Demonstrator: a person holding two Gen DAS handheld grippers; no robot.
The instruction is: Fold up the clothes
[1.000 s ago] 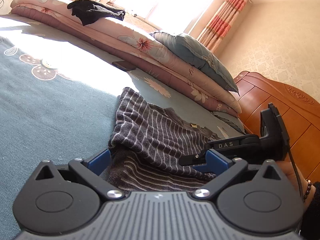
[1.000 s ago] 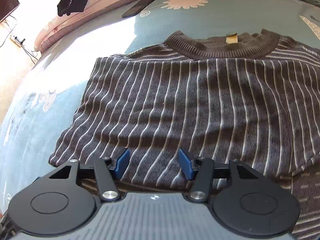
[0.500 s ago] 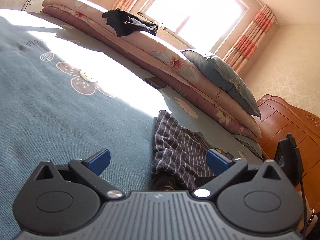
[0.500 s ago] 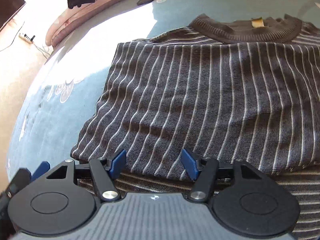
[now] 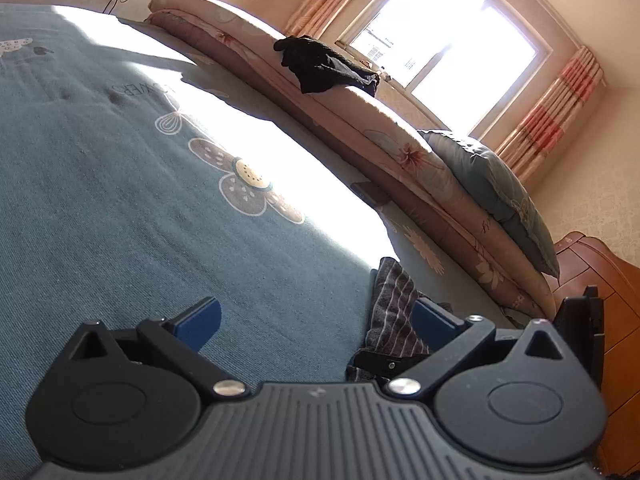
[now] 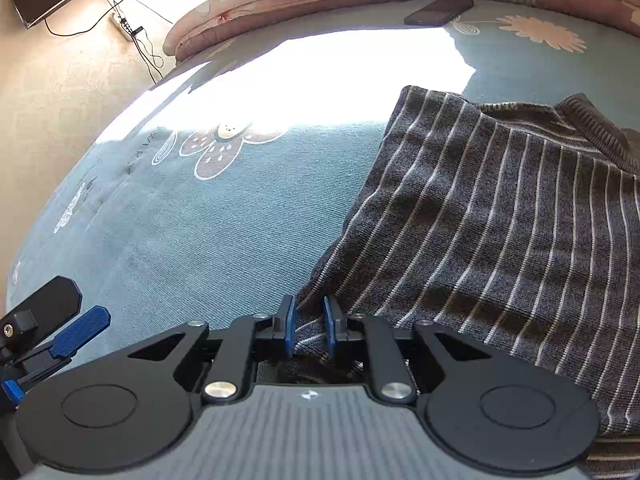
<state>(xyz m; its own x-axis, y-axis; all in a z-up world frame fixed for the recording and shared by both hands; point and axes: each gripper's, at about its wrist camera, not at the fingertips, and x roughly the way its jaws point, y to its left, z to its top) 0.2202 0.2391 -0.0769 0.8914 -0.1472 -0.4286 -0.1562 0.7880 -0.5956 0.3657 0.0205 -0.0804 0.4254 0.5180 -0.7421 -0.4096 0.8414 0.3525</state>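
A grey sweater with thin white stripes [image 6: 500, 216] lies partly folded on the blue floral bedsheet [image 6: 200, 232], collar at the far right. My right gripper [image 6: 309, 326] is shut on the sweater's near left corner, with fabric pinched between the blue pads. My left gripper [image 5: 316, 320] stands open low over bare sheet, with nothing between its fingers. In its view the sweater [image 5: 394, 304] sits just inside the right finger. In the right wrist view one blue finger [image 6: 82, 330] of the left gripper shows at the lower left.
A folded floral quilt [image 5: 360, 120] with a black garment [image 5: 324, 64] on it runs along the far side, beside a blue pillow [image 5: 492, 184]. A dark phone [image 6: 438, 12] lies near the quilt. A wooden headboard [image 5: 616, 300] stands at the right.
My right gripper slid left along the sweater's near edge and shut on its corner. My left gripper swung left off the sweater, staying open over bare sheet.
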